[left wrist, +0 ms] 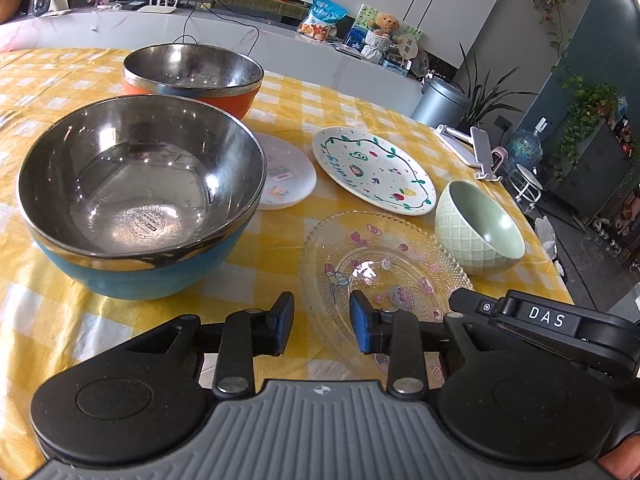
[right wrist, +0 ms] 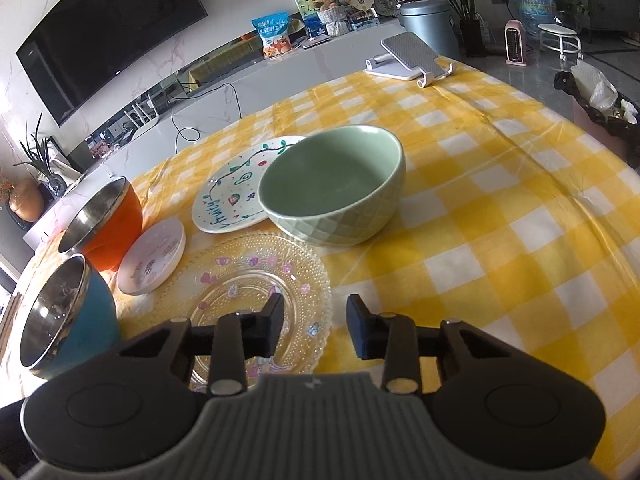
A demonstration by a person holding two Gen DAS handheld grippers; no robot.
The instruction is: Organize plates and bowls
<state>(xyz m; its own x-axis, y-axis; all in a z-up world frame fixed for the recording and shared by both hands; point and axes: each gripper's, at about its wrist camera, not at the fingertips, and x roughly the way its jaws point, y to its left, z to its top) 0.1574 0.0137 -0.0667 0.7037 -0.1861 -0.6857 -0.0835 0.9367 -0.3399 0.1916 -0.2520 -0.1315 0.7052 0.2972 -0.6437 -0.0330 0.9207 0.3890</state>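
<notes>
While left view shows right gripper (left wrist: 464,300) (DAS label), right view shows television (right wrist: 108,36).

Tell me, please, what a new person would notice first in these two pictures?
First the yellow checked tablecloth that covers the whole table. Then the two steel-lined bowls at the left, the blue bowl near and the orange bowl behind it. In the middle, the clear glass plate lies just before both open grippers, with the green bowl beyond it.
</notes>
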